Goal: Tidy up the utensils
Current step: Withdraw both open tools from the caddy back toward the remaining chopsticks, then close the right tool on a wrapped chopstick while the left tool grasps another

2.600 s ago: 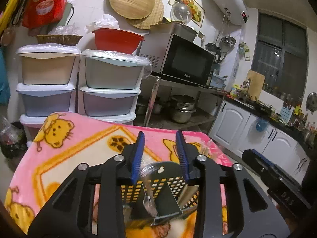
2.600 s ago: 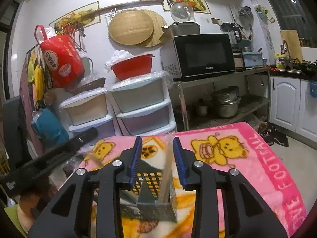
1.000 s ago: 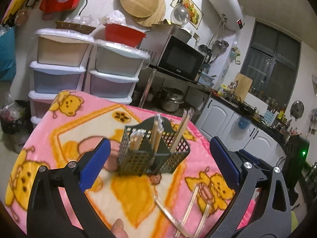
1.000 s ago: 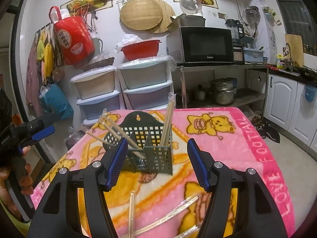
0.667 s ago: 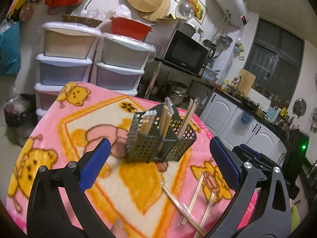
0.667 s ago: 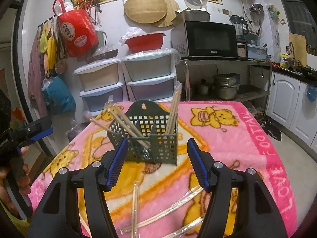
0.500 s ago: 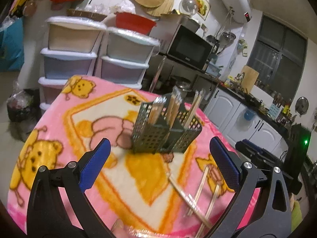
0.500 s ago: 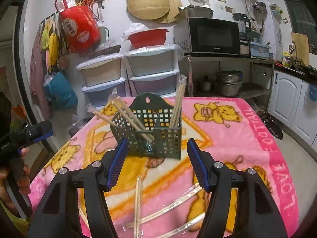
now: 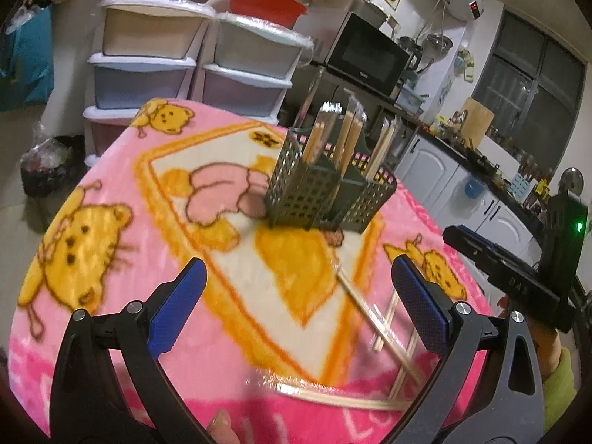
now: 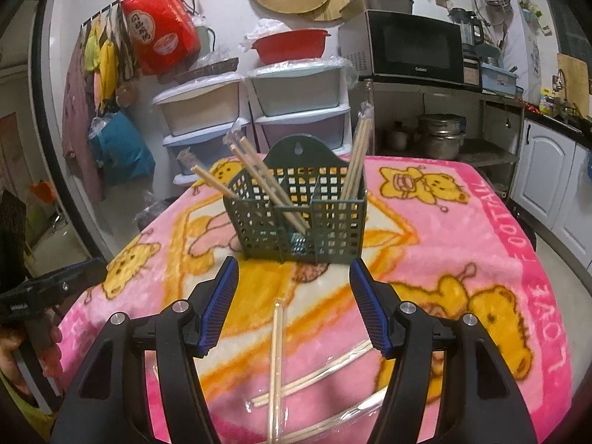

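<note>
A dark green mesh utensil holder (image 10: 299, 222) (image 9: 325, 199) stands on the pink cartoon blanket (image 10: 462, 244) and holds several wrapped chopstick pairs. More wrapped chopsticks (image 10: 275, 355) (image 9: 373, 314) lie loose on the blanket near its front edge. My right gripper (image 10: 294, 303) is open and empty, hovering just in front of the holder and above the loose chopsticks. My left gripper (image 9: 299, 307) is spread wide with nothing between its blue pads, over the blanket short of the holder. The right gripper's black body (image 9: 510, 281) shows at the right of the left wrist view.
Stacked plastic drawers (image 10: 259, 111) stand behind the table, with a microwave (image 10: 414, 48) on a metal rack and pots below. White cabinets (image 10: 555, 185) line the right. A person's hand (image 10: 22, 336) holds the left gripper's handle at the left edge.
Both grippers have drawn back from the holder and sunk toward the blanket, tilting down. The loose chopsticks at the front of the blanket now show more fully. Both stay open.
</note>
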The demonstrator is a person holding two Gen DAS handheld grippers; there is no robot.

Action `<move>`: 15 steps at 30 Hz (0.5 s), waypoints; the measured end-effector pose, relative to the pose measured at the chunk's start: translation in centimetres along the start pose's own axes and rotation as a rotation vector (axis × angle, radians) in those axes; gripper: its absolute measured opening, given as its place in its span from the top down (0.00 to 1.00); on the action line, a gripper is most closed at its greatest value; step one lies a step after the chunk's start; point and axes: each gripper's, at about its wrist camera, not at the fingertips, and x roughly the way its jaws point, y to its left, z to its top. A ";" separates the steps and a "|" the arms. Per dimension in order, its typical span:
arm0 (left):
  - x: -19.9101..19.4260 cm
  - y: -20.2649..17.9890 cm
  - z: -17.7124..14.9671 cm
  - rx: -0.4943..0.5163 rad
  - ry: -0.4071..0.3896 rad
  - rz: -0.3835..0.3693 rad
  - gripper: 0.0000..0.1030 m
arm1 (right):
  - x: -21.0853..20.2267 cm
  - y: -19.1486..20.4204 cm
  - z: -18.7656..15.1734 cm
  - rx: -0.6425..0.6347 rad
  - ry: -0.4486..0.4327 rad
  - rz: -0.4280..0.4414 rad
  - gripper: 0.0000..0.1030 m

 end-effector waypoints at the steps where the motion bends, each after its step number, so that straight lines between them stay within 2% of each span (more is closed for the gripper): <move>1: 0.0 0.0 -0.3 -0.001 0.005 0.003 0.10 | 0.1 0.0 -0.1 0.000 0.006 0.003 0.42; 15: 1.0 1.9 -4.0 -0.014 0.114 0.013 0.10 | 2.3 1.8 -2.0 -0.059 0.119 0.048 0.42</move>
